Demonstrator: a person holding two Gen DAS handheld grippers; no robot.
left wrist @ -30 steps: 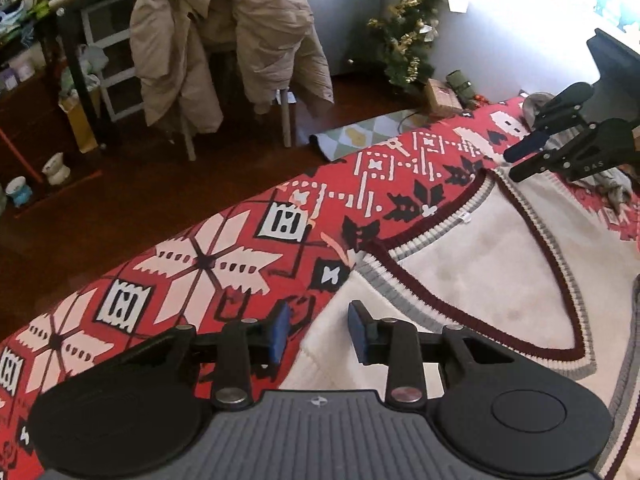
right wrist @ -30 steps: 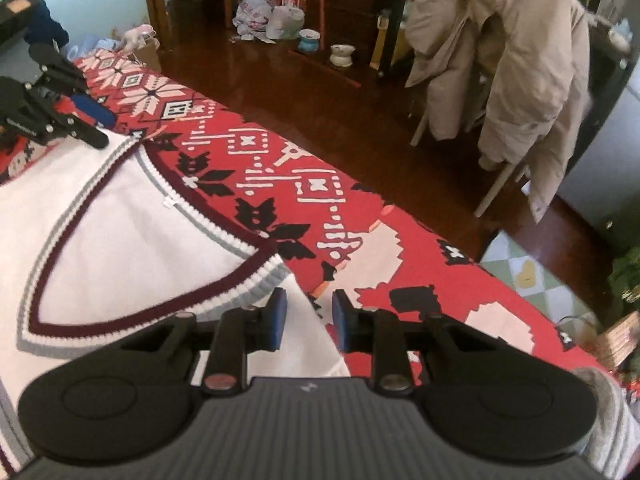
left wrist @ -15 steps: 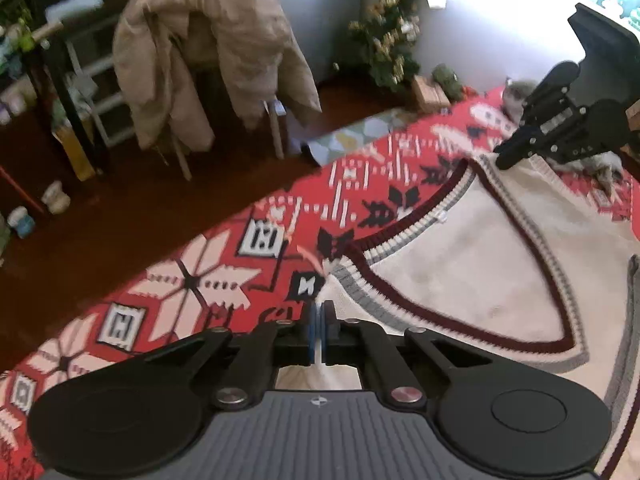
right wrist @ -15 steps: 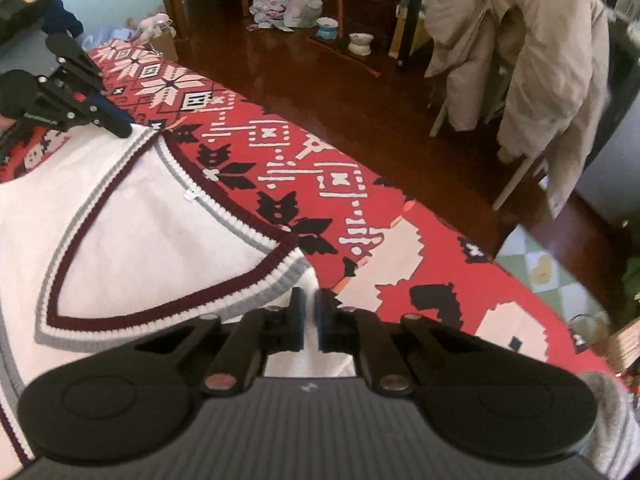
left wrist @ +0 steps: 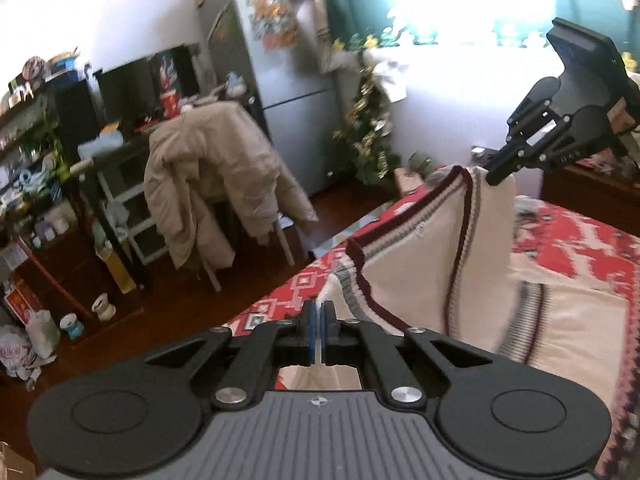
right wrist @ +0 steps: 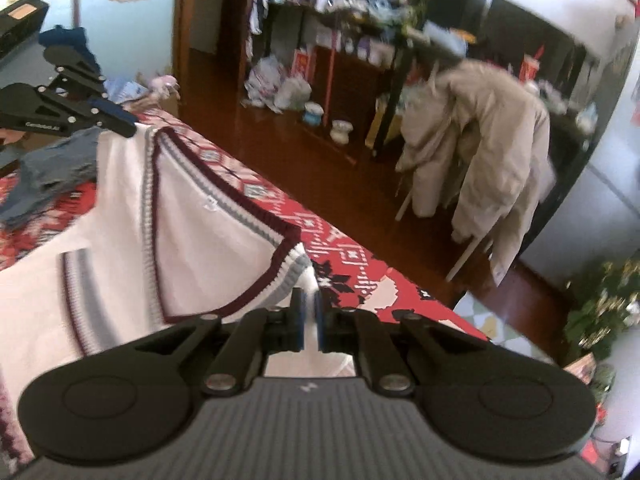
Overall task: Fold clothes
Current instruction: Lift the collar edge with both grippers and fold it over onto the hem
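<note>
Sweater (left wrist: 416, 264), cream with a maroon-trimmed V-neck, is hanging by its shoulders above the red patterned blanket (left wrist: 580, 240), its lower part trailing on the cover. The left gripper (left wrist: 318, 334) and the right gripper (right wrist: 307, 320) are each pinching a shoulder between nearly closed fingers. Neck is pointing up and toward the bed edge, long axis running down to the hem. Thin pinches on loose knit are risking a slip, dropping one shoulder and skewing the fold.

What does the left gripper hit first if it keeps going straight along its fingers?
The left gripper is shut on the sweater's shoulder. Straight ahead lies the red patterned cover at its edge, then probably the wooden floor; depth is unclear.
</note>
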